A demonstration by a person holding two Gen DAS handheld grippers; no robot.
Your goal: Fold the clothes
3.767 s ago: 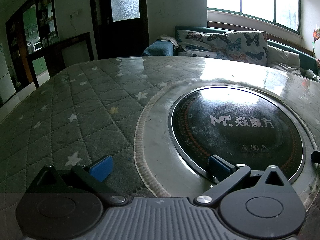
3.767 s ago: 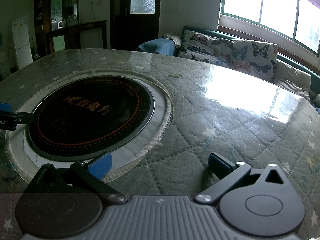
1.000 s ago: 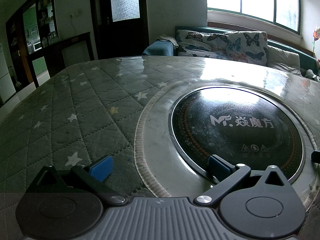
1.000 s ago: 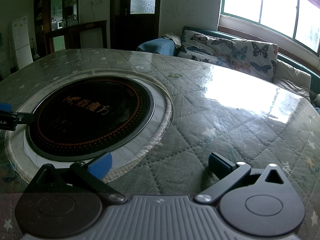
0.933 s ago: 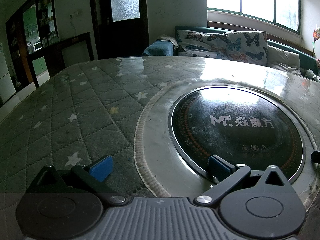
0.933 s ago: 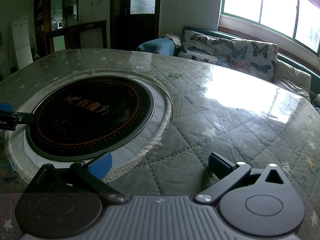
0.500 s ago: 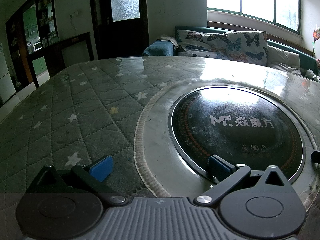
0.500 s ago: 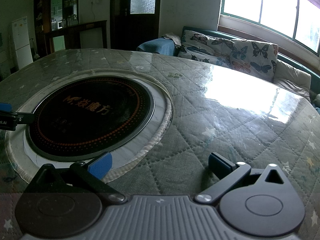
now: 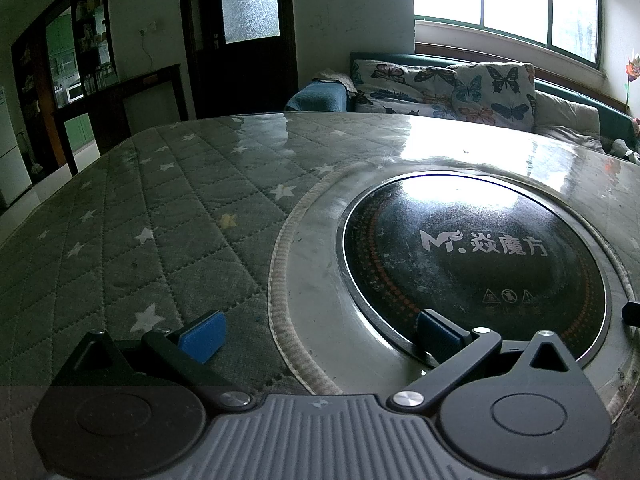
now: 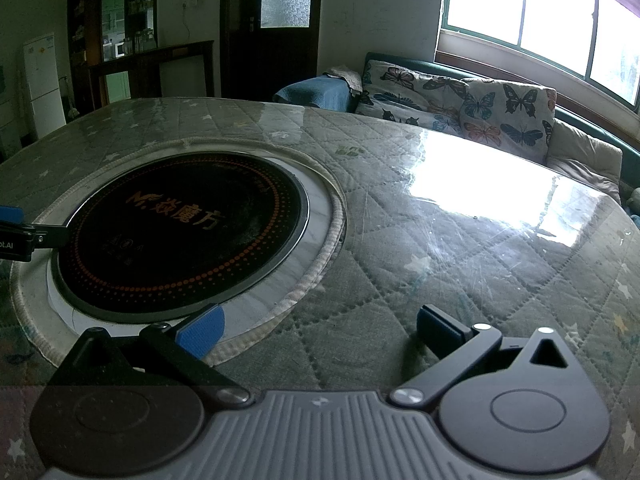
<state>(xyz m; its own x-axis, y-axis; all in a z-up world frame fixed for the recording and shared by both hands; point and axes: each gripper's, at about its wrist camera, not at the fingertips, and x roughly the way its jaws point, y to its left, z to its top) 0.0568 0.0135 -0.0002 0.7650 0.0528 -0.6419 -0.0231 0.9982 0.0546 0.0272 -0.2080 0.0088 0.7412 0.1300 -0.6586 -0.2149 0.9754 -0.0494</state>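
Note:
No garment shows on the table in either view. My left gripper [image 9: 320, 334] rests low over the round table, open, with nothing between its blue pads [image 9: 202, 336]; it straddles the edge of the black round cooktop [image 9: 472, 268]. My right gripper [image 10: 320, 332] is open too and holds nothing, sitting over the quilted star-patterned table cover [image 10: 440, 280] just right of the cooktop [image 10: 180, 236]. A tip of the left gripper [image 10: 16, 232] pokes in at the left edge of the right wrist view.
A glass sheet covers the quilted table cover [image 9: 140, 240] and reflects the window. Behind the table stand a sofa with butterfly cushions [image 9: 452, 88], a blue cloth [image 9: 316, 96] on its arm, a dark door [image 9: 240, 40] and a white fridge [image 10: 42, 84].

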